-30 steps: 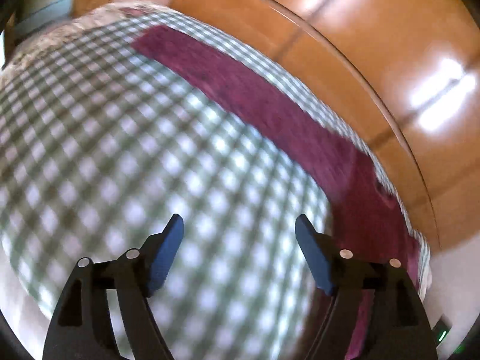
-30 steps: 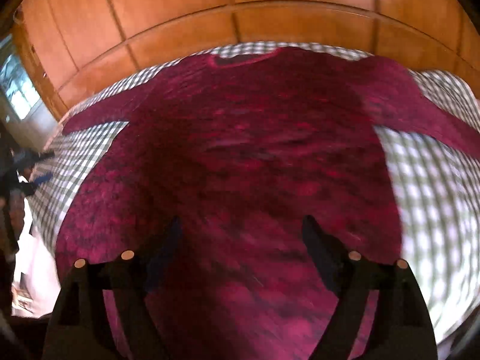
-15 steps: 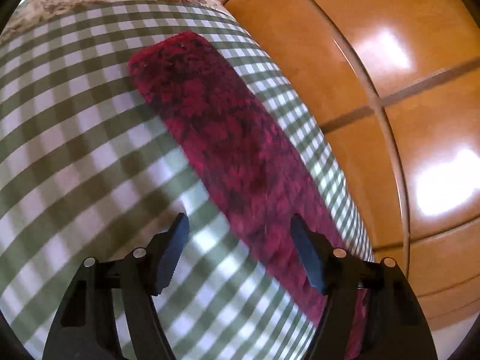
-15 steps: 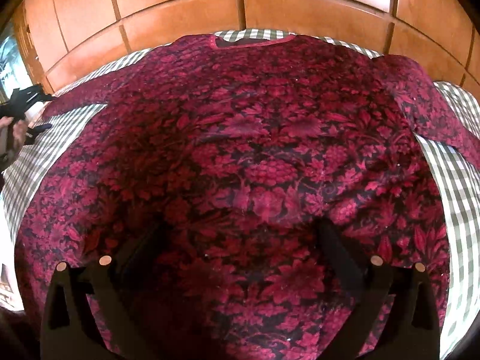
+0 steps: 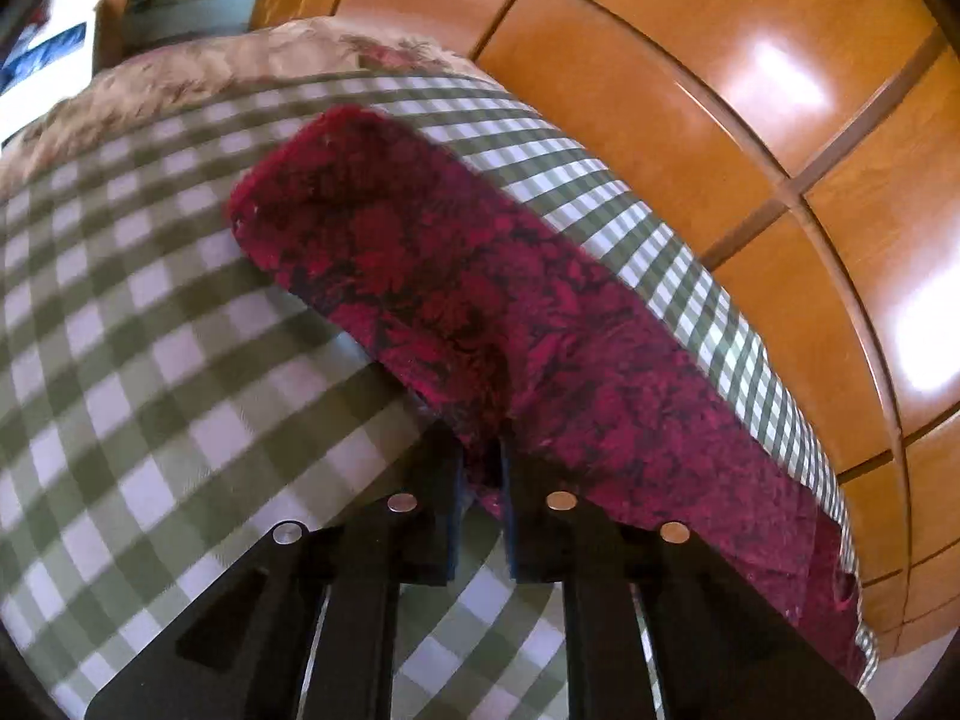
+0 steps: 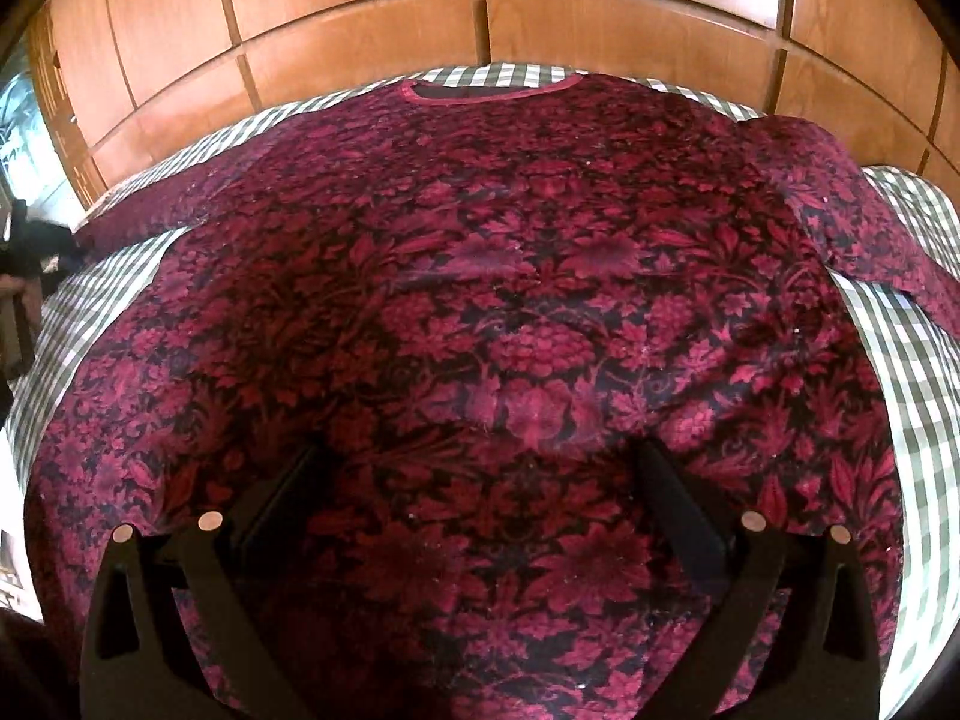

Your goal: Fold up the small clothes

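A dark red floral top point(image 6: 510, 312) lies spread flat on a green-and-white checked cloth point(image 6: 900, 372), neckline at the far side. In the left wrist view its long sleeve point(image 5: 420, 276) runs diagonally across the checked cloth point(image 5: 150, 360). My left gripper point(image 5: 480, 450) is shut on the near edge of that sleeve, the fabric pinched between the pads. My right gripper point(image 6: 480, 462) stands wide open low over the lower middle of the top, nothing pinched between its fingers. The left gripper point(image 6: 48, 240) shows small at the far left of the right wrist view.
A glossy wooden panelled wall point(image 6: 480, 6) rises just behind the checked surface, also seen as wooden panels point(image 5: 750, 120) to the right of the sleeve. A beige floral fabric point(image 5: 210, 66) lies beyond the checked cloth. A window area point(image 6: 24, 126) is at far left.
My left gripper moved onto the sleeve and shut on its edge; a second ago it stood open over bare checked cloth. My right gripper widened and sank slightly over the top.
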Demonstrator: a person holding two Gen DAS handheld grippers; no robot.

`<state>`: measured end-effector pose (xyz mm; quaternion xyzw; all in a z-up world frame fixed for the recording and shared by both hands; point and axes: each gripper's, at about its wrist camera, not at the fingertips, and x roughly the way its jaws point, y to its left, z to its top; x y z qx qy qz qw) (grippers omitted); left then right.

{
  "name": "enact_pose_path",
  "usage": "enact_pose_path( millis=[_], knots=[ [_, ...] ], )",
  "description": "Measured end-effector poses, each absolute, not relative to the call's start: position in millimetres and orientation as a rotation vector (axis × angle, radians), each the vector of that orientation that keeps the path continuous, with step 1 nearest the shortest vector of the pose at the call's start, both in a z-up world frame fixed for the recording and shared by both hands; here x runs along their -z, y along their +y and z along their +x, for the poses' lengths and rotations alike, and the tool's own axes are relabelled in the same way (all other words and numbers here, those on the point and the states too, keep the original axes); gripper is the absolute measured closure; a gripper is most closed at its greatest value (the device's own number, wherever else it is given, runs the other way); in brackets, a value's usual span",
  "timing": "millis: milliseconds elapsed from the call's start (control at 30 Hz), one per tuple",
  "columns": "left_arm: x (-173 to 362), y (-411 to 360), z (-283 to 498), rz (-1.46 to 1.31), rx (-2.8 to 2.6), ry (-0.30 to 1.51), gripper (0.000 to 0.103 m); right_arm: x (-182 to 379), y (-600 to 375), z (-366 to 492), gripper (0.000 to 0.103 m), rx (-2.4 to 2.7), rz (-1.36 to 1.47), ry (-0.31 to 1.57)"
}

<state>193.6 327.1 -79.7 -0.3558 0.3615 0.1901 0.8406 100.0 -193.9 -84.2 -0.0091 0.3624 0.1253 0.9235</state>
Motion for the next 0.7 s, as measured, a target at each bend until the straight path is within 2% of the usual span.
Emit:
enact_pose_path(
  millis=[67,100,133,200,367,433,467,600,700],
  knots=[
    [68,318,193,-0.727,-0.432,0.776,0.076,85,-194,99,0.002,-0.257,-0.018,0.74],
    [62,313,192,-0.721,-0.44,0.776,0.059,85,-194,99,0.002,-0.256,-0.016,0.736],
    [50,304,188,-0.721,-0.431,0.748,0.047,85,-194,99,0.002,-0.257,-0.015,0.732],
    [31,279,182,-0.681,-0.385,0.696,0.04,86,-195,99,0.002,-0.257,-0.012,0.728],
    [7,165,184,-0.536,-0.12,0.723,0.04,79,-203,97,0.002,-0.285,0.031,0.743],
    [9,107,182,-0.45,0.0,0.755,0.04,69,-221,95,0.011,-0.317,0.137,0.745],
    [13,80,180,-0.411,0.059,0.777,0.04,64,-233,94,0.021,-0.324,0.196,0.739],
    [35,-3,171,-0.277,0.206,0.846,0.04,47,-321,90,0.028,-0.255,0.475,0.658],
    [58,-36,168,-0.182,0.225,0.886,0.039,55,-397,95,0.028,-0.168,0.689,0.625]
  ],
)
